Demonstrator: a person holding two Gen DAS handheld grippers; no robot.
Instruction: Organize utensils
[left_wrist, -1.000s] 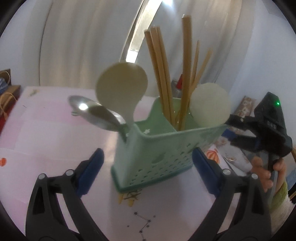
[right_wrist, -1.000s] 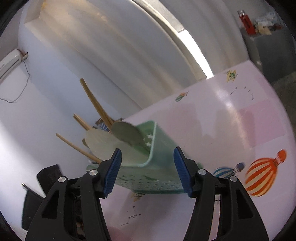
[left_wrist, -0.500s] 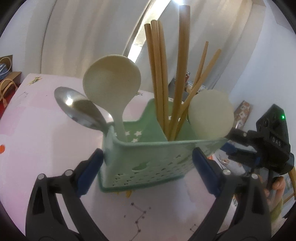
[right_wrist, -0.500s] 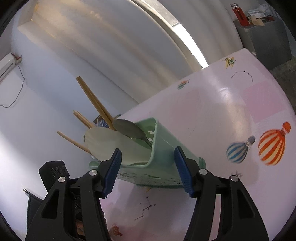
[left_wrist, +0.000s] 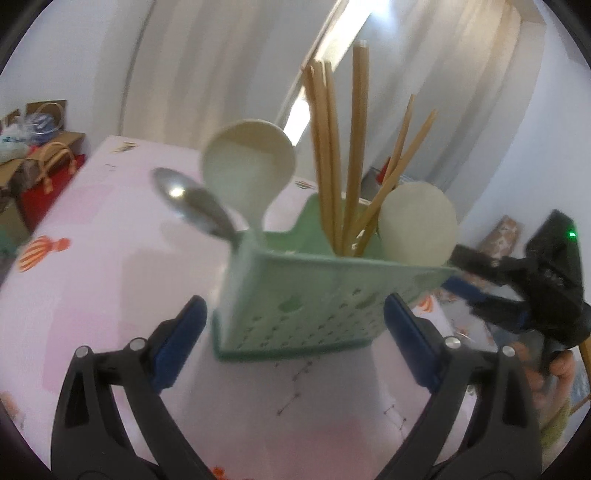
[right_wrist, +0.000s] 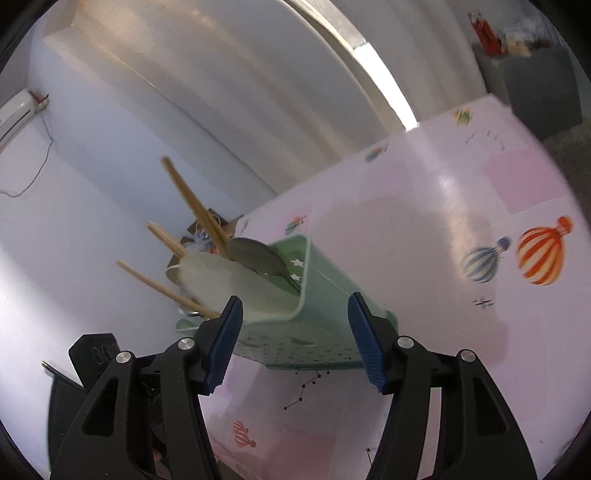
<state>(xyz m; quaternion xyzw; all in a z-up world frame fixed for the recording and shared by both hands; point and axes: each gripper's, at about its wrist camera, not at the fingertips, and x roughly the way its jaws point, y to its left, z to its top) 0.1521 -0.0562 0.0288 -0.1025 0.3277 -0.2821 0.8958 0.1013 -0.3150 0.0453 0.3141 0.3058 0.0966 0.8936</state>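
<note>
Both cameras have swung around the green utensil caddy (left_wrist: 306, 299) since a second ago, so it now shows a broader perforated face to the left view, while its contents look unchanged. The caddy stands on the pink balloon-print desk (left_wrist: 110, 280), holding wooden chopsticks (left_wrist: 332, 158), two pale ladles (left_wrist: 251, 166) and a steel spoon (left_wrist: 192, 206) that leans out over the caddy's rim.

The left tongs (left_wrist: 295, 332) stand apart, pads on either side of the caddy and clear of its walls. The right tongs (right_wrist: 295, 332) are also apart, straddling the caddy's narrow end without pressing on it, as far as the blur allows.

Risks from here, as I judge them: the caddy is tall and top-heavy with long handles, so a sideways nudge from either pad could tip it. The steel spoon could slide out if the caddy is jolted. With both tongs near the caddy, they could also knock each other.
</note>
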